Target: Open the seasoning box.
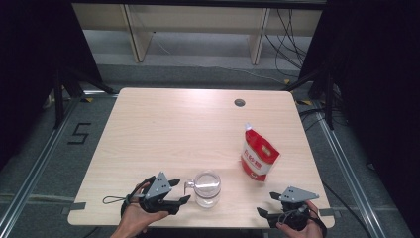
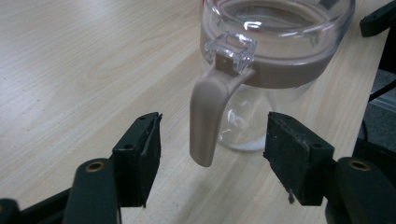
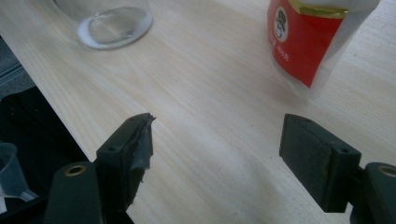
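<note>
jar handle hangs between left gripper jaws, wide, untouched; right gripper jaws wide, empty.

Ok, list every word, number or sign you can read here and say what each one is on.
"5": black mark on the floor left of the table.
Red and white pouch: white characters down its front in the high view, too small to read.
Same pouch in the right gripper view: a round emblem and a line of small print, both too blurred to read.
Glass jar: no text on it.
</note>
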### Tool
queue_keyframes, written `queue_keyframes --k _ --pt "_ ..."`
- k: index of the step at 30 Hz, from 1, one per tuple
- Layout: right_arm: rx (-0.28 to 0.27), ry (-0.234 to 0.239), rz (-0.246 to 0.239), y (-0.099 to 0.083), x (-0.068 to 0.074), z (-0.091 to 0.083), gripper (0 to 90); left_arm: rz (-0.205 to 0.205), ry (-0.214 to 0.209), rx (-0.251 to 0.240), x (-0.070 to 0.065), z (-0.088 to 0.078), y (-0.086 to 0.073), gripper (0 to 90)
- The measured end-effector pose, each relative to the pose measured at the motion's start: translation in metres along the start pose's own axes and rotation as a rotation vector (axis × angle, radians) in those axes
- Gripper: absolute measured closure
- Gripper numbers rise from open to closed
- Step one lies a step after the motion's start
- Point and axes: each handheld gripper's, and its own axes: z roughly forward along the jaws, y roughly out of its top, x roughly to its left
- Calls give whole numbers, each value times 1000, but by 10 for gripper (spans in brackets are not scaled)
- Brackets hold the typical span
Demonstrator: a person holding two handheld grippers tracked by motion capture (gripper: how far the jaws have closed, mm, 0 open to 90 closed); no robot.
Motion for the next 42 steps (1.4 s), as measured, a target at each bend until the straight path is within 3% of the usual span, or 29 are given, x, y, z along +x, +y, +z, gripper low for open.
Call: queue_keyframes --k 2,3,4,6,7,11,12,13,14,16,17,18,20,21,26,30,32,34,35,39,40,42 --pt "16 19 -2 0 1 -1 266 -8 2 -5 -1 -1 2 338" --pt "0 8 -1 0 2 -1 262 -14 -6 -12 -1 -2 3 338" --pt "-3 6 -9 0 2 -1 257 7 -1 -1 0 -5 4 339" --pt "-14 -4 -7 0 2 -2 251 -8 -24 -30 -2 -8 7 344" --pt "-11 3 24 0 4 -2 251 -24 -30 -46 -2 -10 8 355" --pt "-26 9 -8 2 4 0 248 -13 -42 -73 -4 -14 13 454" --pt "-22 27 -3 3 4 0 248 -8 -59 -79 -5 -15 15 488" --pt "-20 16 18 3 7 -1 248 27 -60 -76 -4 -16 17 512" --pt "-20 16 18 3 7 -1 248 27 -60 -76 -4 -16 17 535" --pt "-12 52 -16 3 5 1 248 23 -53 -79 -6 -18 20 599" --pt "-10 40 -11 3 6 1 247 23 -53 -79 -6 -18 20 627" --pt "-27 20 -15 2 6 1 245 56 -65 -79 -4 -20 22 662" --pt "-26 33 -5 3 7 1 242 40 -60 -80 -4 -21 23 729" --pt "-29 34 -6 2 7 1 242 57 -65 -80 -3 -22 24 756" --pt "-25 16 -10 2 6 1 239 62 -12 -124 -1 -21 32 870" --pt "-29 18 4 2 8 2 239 52 -11 -133 1 -16 36 891" --pt "-27 35 -18 3 7 3 239 57 -12 -123 1 -13 38 891" --pt "-33 22 -22 3 7 3 239 61 -20 -123 1 -12 38 891" --pt "-32 19 -22 3 7 3 239 48 -25 -126 0 -10 38 891" --pt "-31 35 -22 3 6 3 239 70 -16 -105 1 -8 38 892" --pt "-34 33 -21 3 7 4 239 47 -16 -108 0 -8 37 892" --pt "-29 31 -17 4 8 3 258 55 -16 -110 1 -8 38 892"
